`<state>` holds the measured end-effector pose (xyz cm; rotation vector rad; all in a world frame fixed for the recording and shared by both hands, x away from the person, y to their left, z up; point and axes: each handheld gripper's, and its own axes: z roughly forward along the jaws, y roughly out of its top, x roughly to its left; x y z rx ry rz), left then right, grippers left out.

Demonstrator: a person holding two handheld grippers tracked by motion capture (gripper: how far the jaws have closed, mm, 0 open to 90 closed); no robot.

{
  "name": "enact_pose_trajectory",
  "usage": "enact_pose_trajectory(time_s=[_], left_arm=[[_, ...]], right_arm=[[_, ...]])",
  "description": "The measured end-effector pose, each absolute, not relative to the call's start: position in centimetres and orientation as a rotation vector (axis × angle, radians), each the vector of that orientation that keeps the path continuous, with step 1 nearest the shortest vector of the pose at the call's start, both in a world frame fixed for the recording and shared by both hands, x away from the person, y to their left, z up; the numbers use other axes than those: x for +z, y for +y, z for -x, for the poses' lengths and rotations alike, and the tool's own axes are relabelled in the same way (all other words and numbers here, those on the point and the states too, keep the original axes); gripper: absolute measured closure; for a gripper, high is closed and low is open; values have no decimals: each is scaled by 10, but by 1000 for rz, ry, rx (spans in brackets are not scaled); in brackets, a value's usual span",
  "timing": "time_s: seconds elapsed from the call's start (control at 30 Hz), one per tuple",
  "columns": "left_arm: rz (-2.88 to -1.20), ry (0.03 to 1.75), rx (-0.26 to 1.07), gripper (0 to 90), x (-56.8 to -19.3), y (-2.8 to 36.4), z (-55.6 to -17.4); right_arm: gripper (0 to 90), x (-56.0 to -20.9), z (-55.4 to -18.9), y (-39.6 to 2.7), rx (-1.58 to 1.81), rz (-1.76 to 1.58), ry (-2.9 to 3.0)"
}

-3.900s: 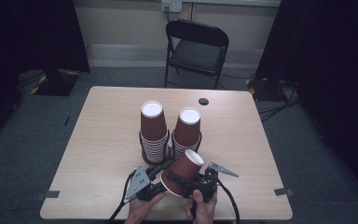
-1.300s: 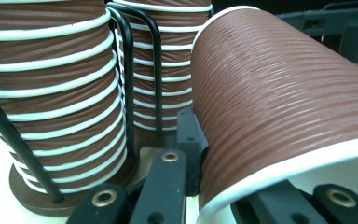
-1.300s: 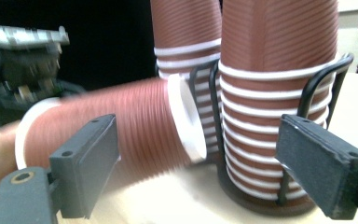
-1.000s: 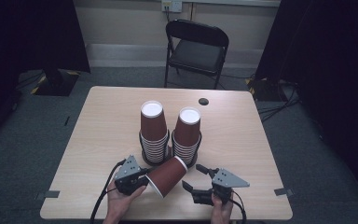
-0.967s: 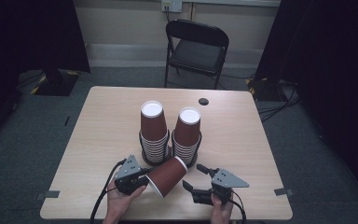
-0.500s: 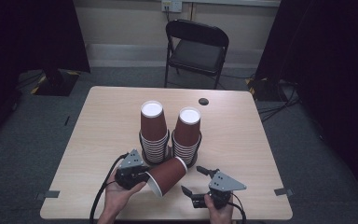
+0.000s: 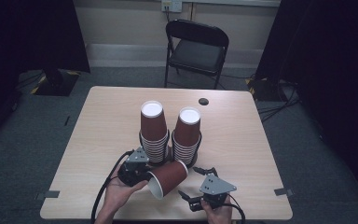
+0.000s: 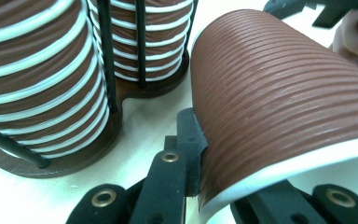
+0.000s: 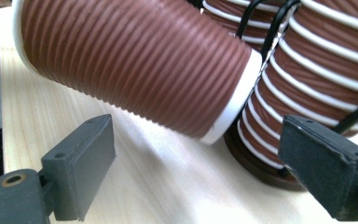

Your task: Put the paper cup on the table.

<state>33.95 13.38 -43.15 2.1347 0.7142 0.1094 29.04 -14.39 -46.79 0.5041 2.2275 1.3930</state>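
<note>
Table point(image 7: 98, 135) brightly lit, surroundings dark; close gripper views look slightly soft.

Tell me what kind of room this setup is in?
Probably a lab or recording studio, not a kitchen: black curtains flank a lone wooden table, with a folding chair behind it and cables on grey carpet.

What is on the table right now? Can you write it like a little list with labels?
table: light wood table
cup stacks: two stacks of brown ridged paper cups, upside down, side by side in a rack with black rods; left stack, right stack
loose cup: one brown cup tipped on its side in front of the stacks
left claw: pinching the loose cup's rim
right claw: open, holding nothing, near the loose cup
small dark disc: at the far edge
chair: black folding chair behind the table
</note>
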Motion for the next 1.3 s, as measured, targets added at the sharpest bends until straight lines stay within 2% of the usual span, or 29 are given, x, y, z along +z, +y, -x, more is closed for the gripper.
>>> enact_pose_trajectory(time_s=[0.23, 0.73, 1.3], left_arm=[[-2180, 725, 64, 859, -429, 128, -344], [-2324, 711, 3, 860, -426, 116, -353], [-2348, 694, -51, 866, -429, 111, -361]], right_arm=[[104, -465, -292, -136, 1301, -376, 2275], [101, -472, -288, -123, 1201, -317, 2266], [101, -477, -285, -106, 1133, -221, 2288]])
